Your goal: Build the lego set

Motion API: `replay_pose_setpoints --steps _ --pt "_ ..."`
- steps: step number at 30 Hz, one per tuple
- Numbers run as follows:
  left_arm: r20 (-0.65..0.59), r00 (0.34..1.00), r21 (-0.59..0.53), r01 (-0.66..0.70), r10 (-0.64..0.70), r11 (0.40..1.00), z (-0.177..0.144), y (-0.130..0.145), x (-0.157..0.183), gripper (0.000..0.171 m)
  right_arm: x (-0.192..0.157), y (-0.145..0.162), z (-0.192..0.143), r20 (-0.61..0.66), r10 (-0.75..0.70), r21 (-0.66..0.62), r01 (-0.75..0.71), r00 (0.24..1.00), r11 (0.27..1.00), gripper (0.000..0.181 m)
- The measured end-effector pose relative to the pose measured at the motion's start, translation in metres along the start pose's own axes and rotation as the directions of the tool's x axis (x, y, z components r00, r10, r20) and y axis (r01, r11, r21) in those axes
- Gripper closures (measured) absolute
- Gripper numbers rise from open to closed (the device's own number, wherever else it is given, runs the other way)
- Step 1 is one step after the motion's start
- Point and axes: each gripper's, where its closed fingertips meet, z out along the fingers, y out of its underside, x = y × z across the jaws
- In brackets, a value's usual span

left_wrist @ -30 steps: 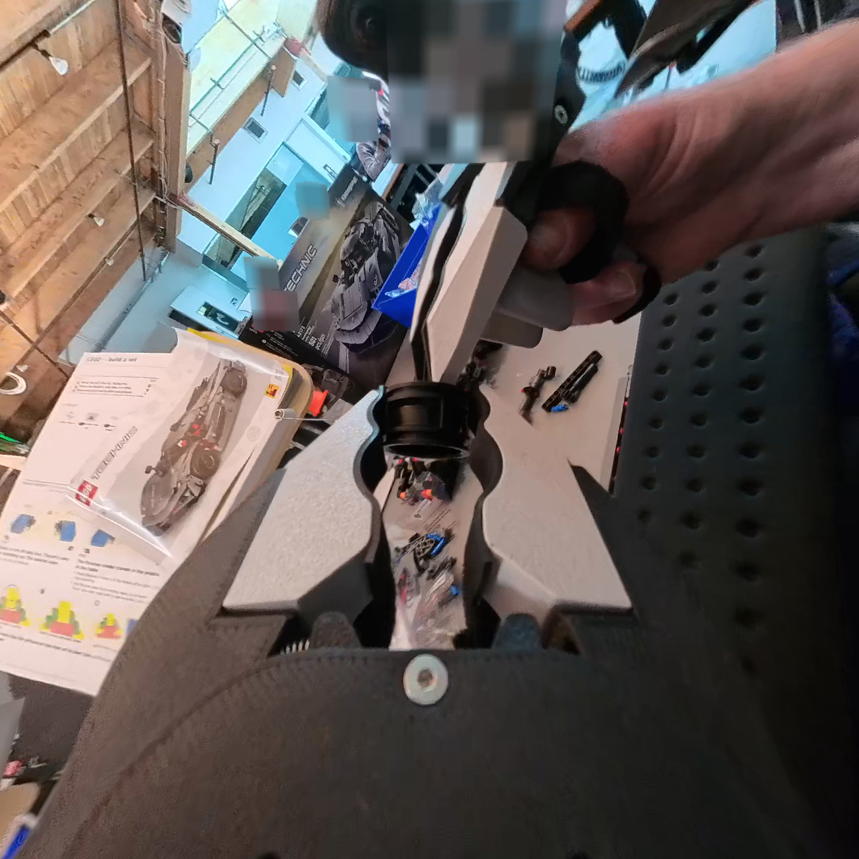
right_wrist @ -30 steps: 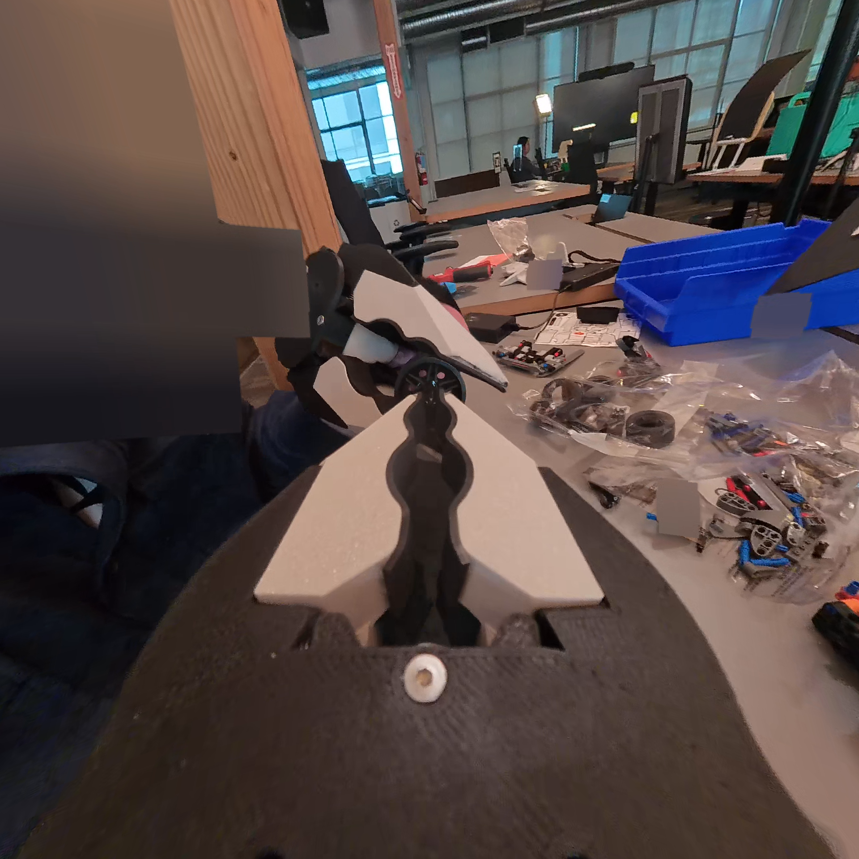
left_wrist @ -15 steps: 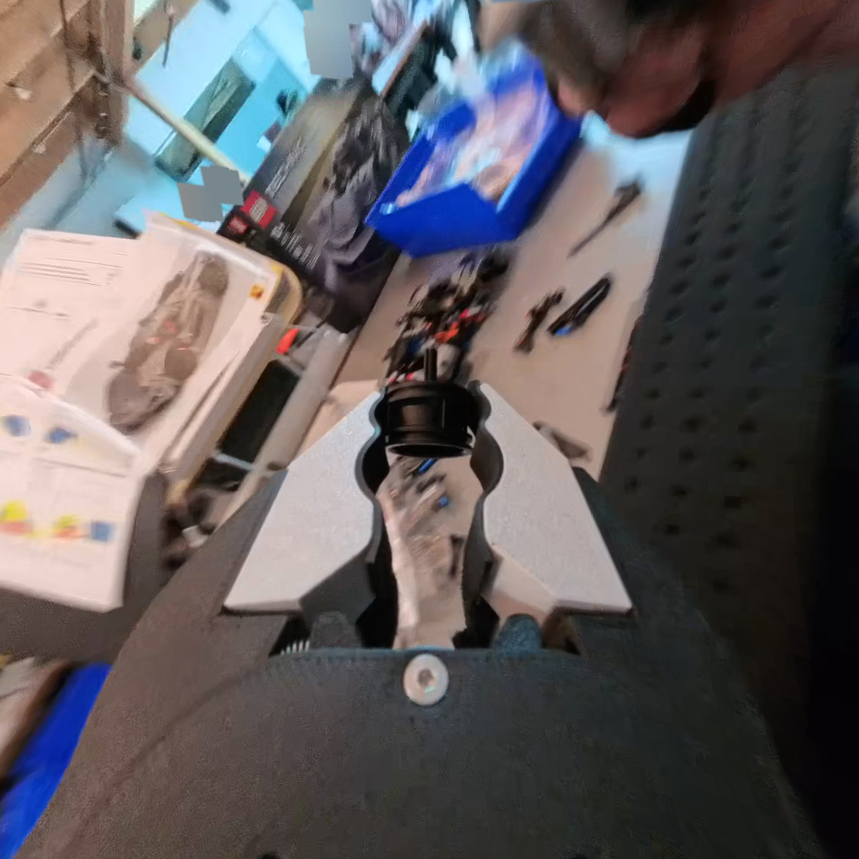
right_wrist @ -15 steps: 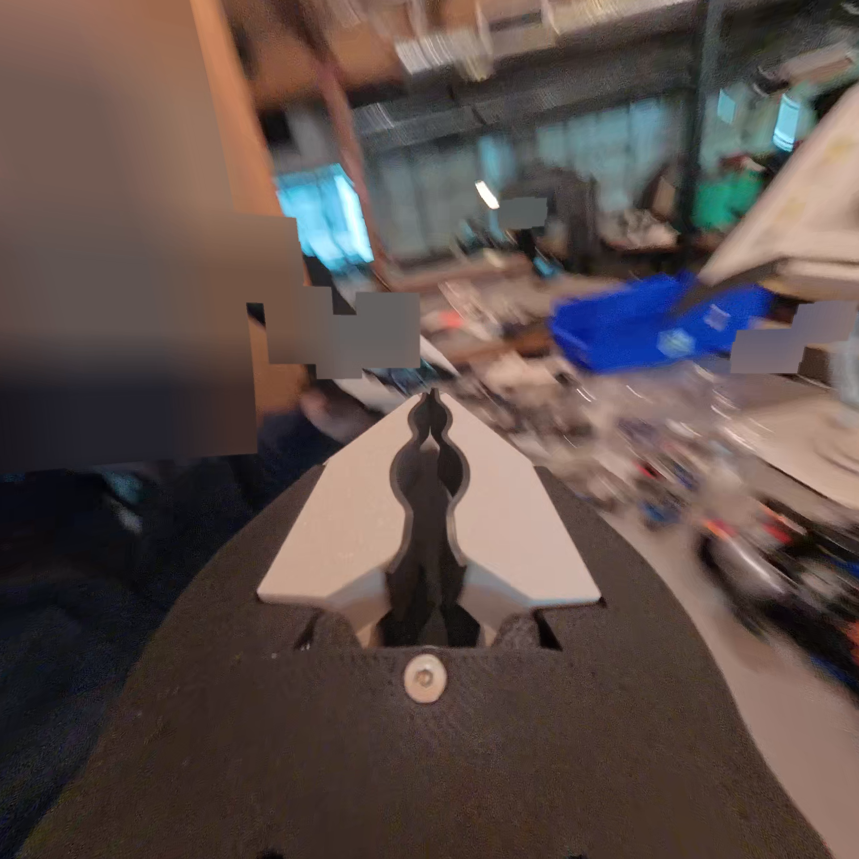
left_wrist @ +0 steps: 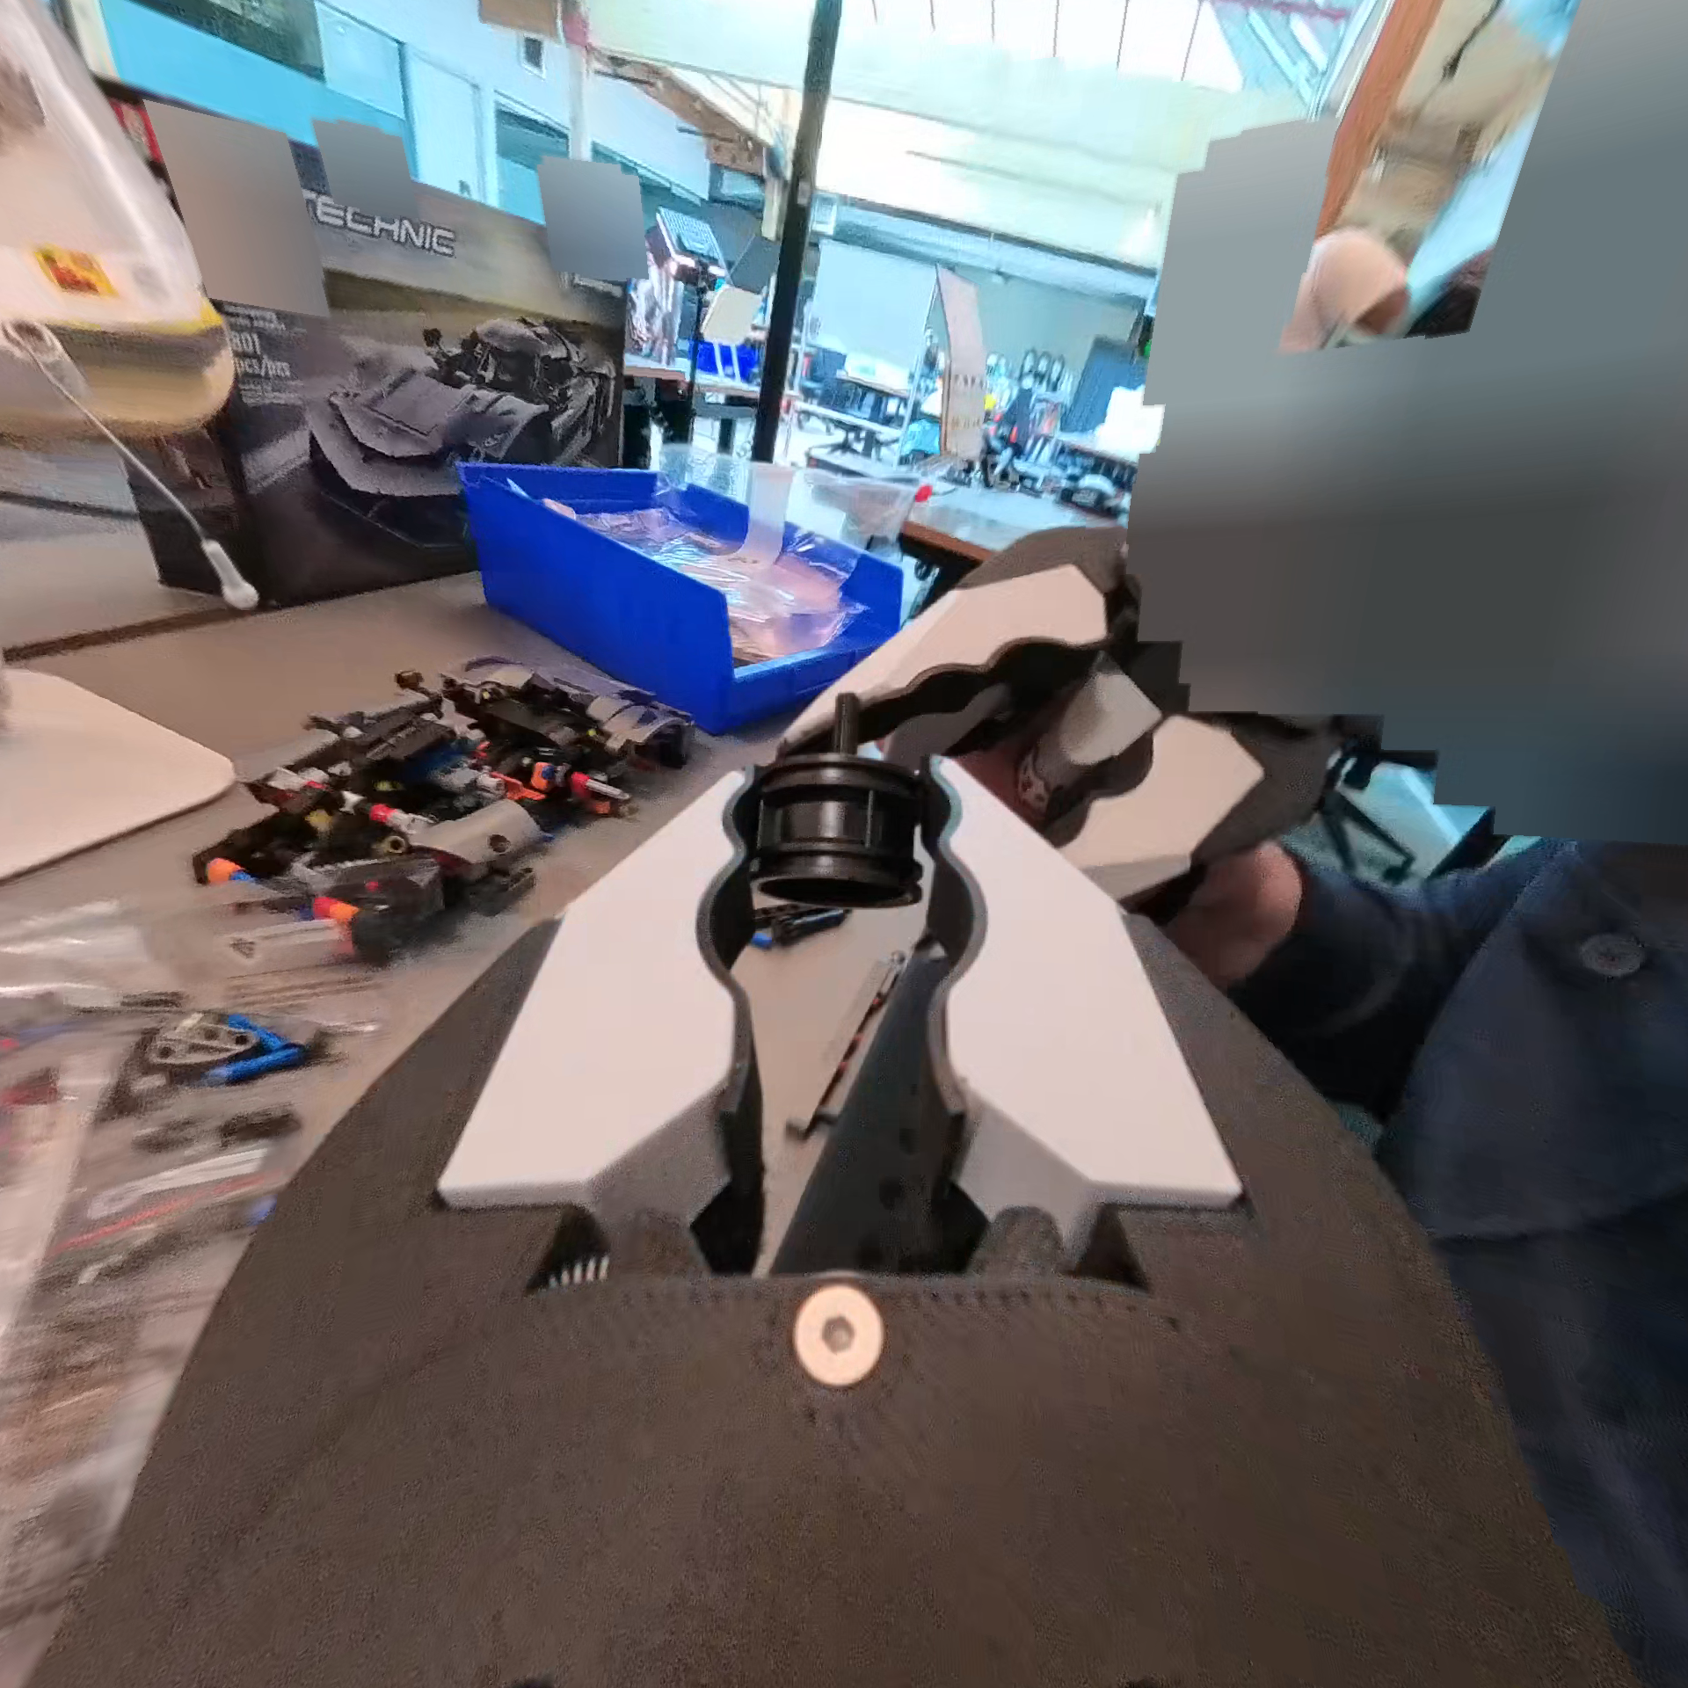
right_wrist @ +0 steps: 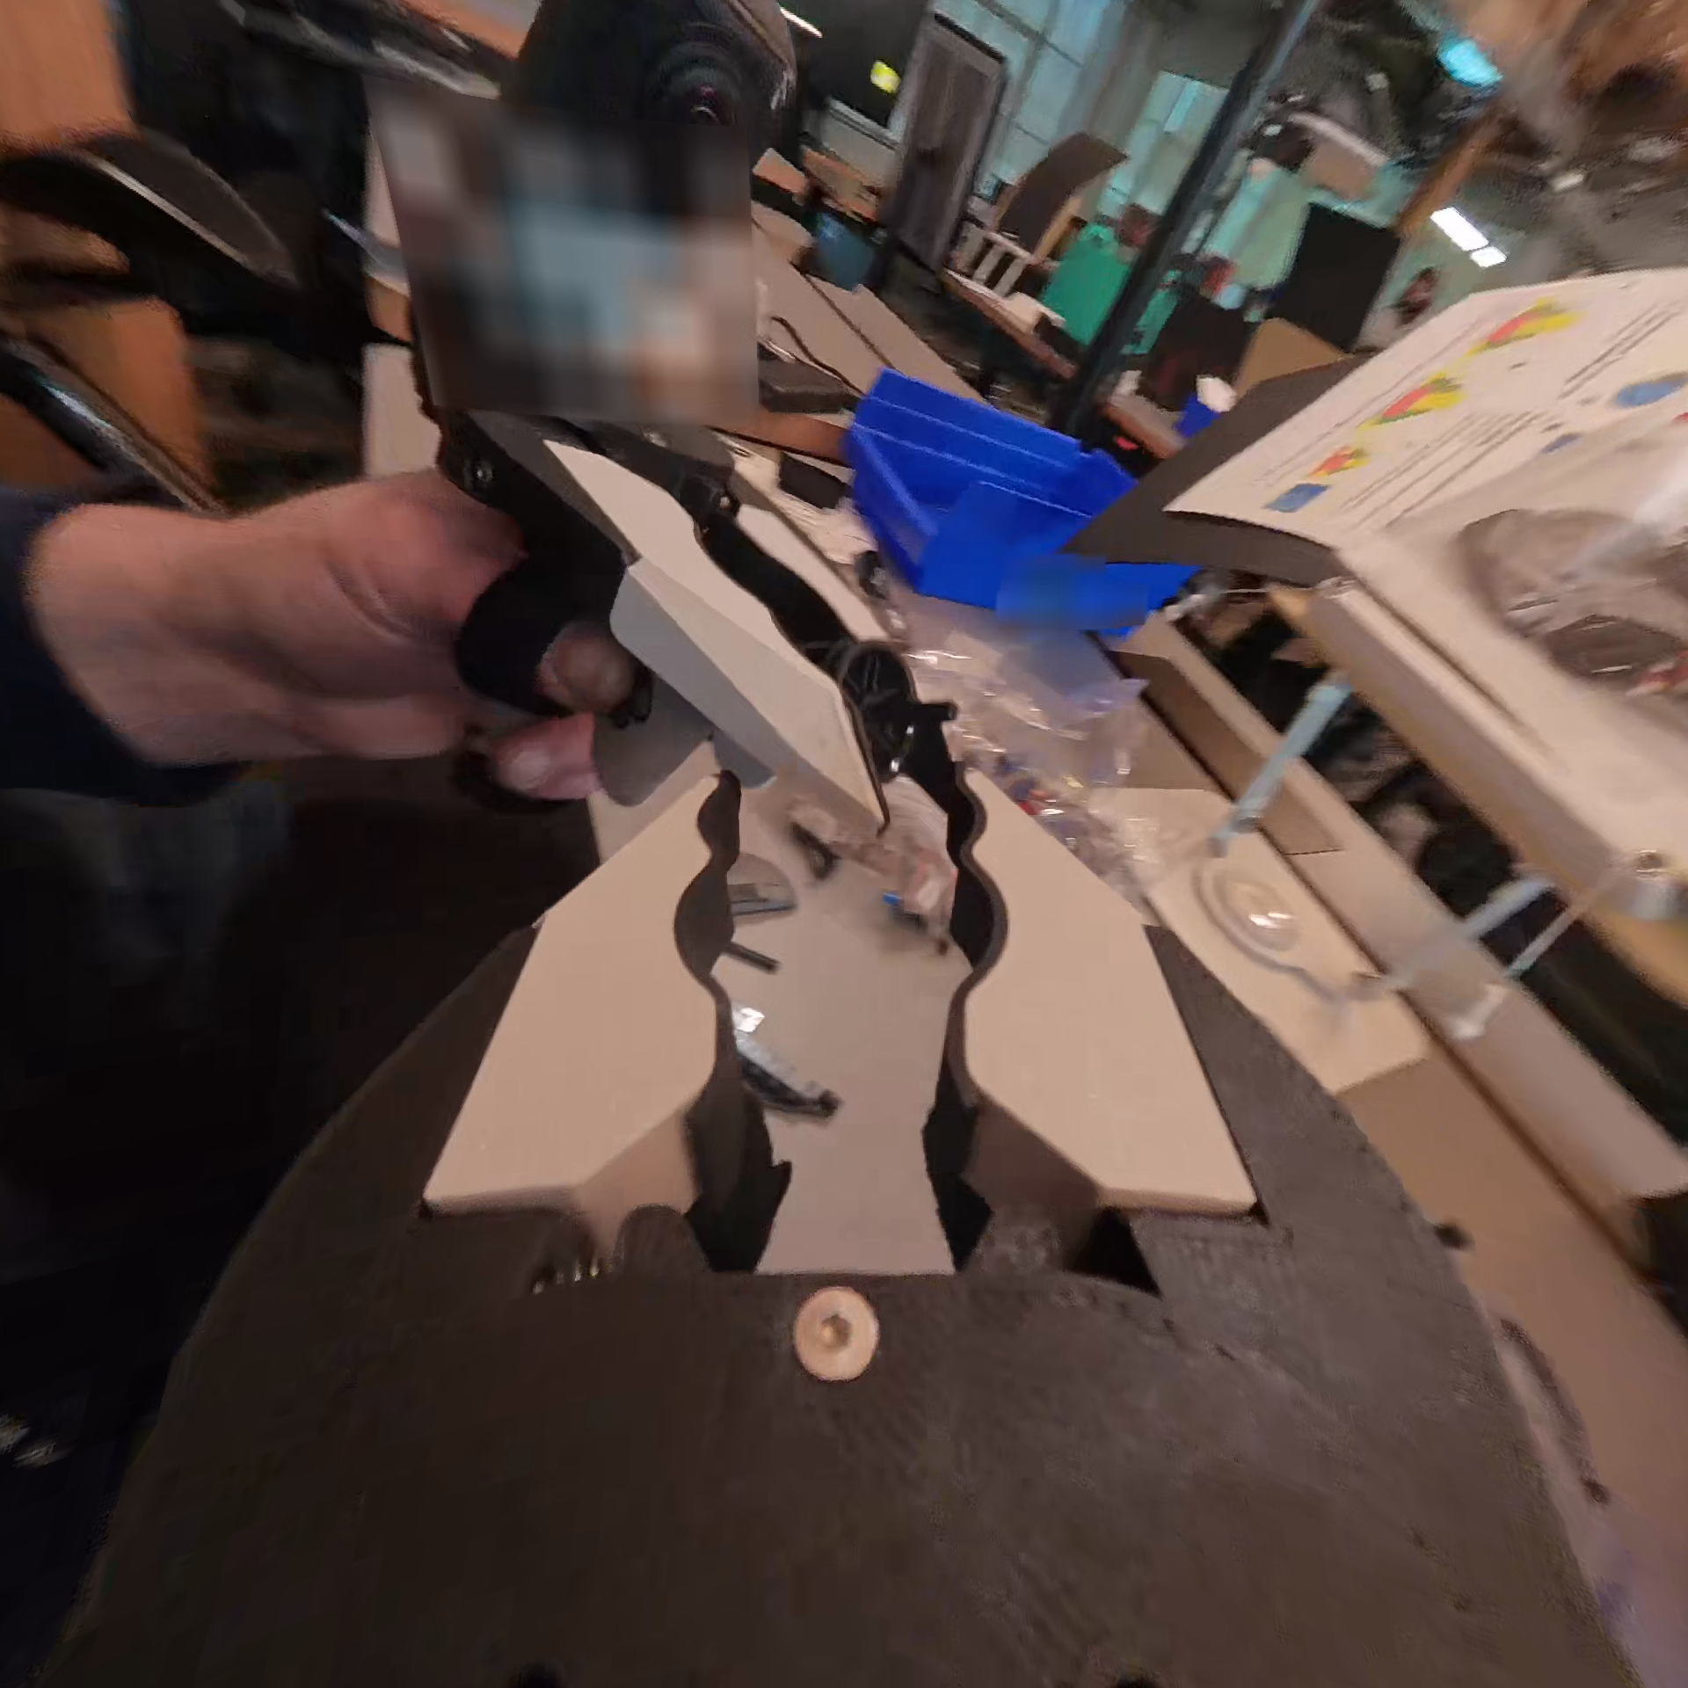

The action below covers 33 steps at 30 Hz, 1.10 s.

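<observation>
left gripper (left_wrist: 836,827) gripping black wheel hub (left_wrist: 833,836) — right gripper (right_wrist: 845,804) spread

each gripper (left_wrist: 836,813) has a black textured body with a silver hex screw (left_wrist: 838,1337) at its middle and two pale grey fingers (left_wrist: 621,1005) with wavy black inner edges. a small spring (left_wrist: 574,1268) shows beside one finger's base. the person wears a dark blue sleeve (left_wrist: 1425,932) with a button (left_wrist: 1611,954).
</observation>
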Motion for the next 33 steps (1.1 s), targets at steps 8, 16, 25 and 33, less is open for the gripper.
replay_pose_setpoints --steps 8,16,25,33 --pt "-0.198 0.944 0.050 0.279 -0.264 0.959 0.007 0.002 0.009 0.136 -0.001 -0.001 0.002 -0.050 -0.160 -0.028 0.159 0.986 0.987 0.158" --pt "-0.270 0.915 0.056 0.327 -0.301 0.944 -0.004 -0.004 0.007 0.150 -0.011 0.006 -0.002 0.243 0.145 -0.043 -0.138 0.959 0.989 0.158" --pt "-0.324 0.762 0.071 0.610 -0.560 0.789 0.002 0.000 -0.011 0.153 0.001 0.022 0.005 0.147 0.155 -0.048 -0.150 0.977 0.988 0.160" --pt "-0.291 0.794 0.149 0.589 -0.534 0.794 -0.006 0.000 -0.023 0.148 0.008 0.016 -0.004 0.384 0.538 -0.022 -0.575 0.750 0.818 0.161"
